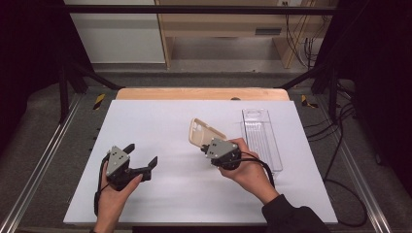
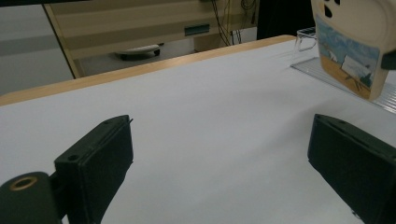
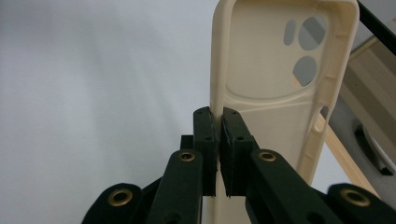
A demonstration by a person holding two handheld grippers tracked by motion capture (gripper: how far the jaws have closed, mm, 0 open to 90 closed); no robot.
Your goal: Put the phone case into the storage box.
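Two tools: one per hand, both over the white worktop [image 1: 184,194]
Left tool [image 1: 144,155]: near left part of worktop in high view, held low; jaws wide apart, nothing between them, bare sheet showing through the gap in left gripper view [image 2: 219,163]
Left hand [image 1: 112,191]: wrapped round tool body from below, forearm entering at bottom edge
Right tool [image 1: 206,147]: right of centre, jaws together, clamped on one side wall of the case
Right fingers [image 3: 205,140]: one pad outside the wall, other pad inside the shell, pressed tight with the thin rim between
Right hand [image 1: 245,170]: behind tool, dark sleeve [image 1: 286,216] at lower right
Case [image 1: 204,132]: cream phone shell, lifted off the sheet, tilted, open inner face up toward the high camera; camera cut-outs at far end
Case, right gripper view [image 3: 280,84]: inner face plain cream, rising straight away from the jaws
Case, left gripper view [image 2: 350,46]: printed outer face visible, beach-like picture in blue and sand tones, at upper right
Box [image 1: 262,138]: clear plastic, long, lying flat on worktop just right of the case, apart from it
Worktop edge [image 1: 201,93]: wooden strip along far side
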